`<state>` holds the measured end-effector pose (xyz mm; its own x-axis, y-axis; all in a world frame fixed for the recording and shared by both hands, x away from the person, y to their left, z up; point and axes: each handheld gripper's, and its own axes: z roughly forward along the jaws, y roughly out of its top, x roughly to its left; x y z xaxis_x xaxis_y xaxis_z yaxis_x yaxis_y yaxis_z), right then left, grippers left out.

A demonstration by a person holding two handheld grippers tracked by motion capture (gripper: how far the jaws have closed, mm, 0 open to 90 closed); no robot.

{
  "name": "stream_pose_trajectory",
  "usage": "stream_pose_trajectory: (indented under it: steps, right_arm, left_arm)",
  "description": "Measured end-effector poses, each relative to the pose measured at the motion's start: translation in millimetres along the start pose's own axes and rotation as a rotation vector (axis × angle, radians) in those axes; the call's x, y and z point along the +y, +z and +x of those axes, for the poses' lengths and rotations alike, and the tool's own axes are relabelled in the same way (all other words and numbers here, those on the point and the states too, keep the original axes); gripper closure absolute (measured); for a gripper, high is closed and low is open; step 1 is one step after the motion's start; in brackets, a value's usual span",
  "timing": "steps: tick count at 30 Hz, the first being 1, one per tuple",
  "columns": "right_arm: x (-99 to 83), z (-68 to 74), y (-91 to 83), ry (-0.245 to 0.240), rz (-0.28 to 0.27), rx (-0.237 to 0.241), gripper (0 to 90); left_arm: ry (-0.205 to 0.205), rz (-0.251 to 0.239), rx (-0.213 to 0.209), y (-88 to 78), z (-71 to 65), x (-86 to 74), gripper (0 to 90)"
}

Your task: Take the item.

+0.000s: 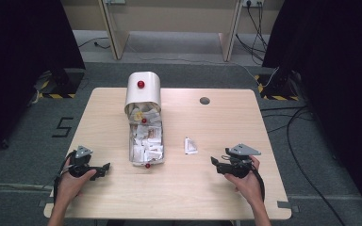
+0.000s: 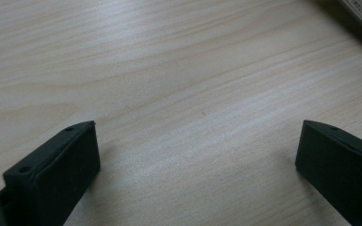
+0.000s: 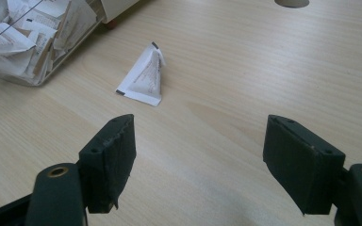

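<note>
The right gripper [image 1: 215,162] sits low over the table [image 1: 226,122] near its front right, held in the person's right hand [image 1: 247,181], its jaws spread wide with nothing between them. In the right gripper view the gripper [image 3: 198,155] points at a small white sachet [image 3: 143,77], which lies flat on the bare wood just ahead of the jaws and apart from them. From above, the sachet [image 1: 190,146] lies between that gripper and the bin [image 1: 145,120], a white container lying on its side with paper packets spilling from its open end. The left gripper [image 1: 104,167] rests near the front left, just beside the bin's mouth; its jaws also stand wide apart over bare wood [image 2: 184,94].
</note>
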<state>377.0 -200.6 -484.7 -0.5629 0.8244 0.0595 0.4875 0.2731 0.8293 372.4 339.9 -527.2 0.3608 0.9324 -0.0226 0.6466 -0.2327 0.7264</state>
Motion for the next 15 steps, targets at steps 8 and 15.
stream_pose_trajectory:
  steps: [8,15]
  right_arm:
    - [-7.9,-2.5,-5.6,0.007,0.008,-0.010,22.4]
    - [-15.2,-2.5,-8.5,0.011,0.018,-0.018,16.5]
  left_arm:
    - [0.000,0.000,0.000,0.0,0.0,0.0,0.0]
    - [0.000,0.000,0.000,0.0,0.0,0.0,0.0]
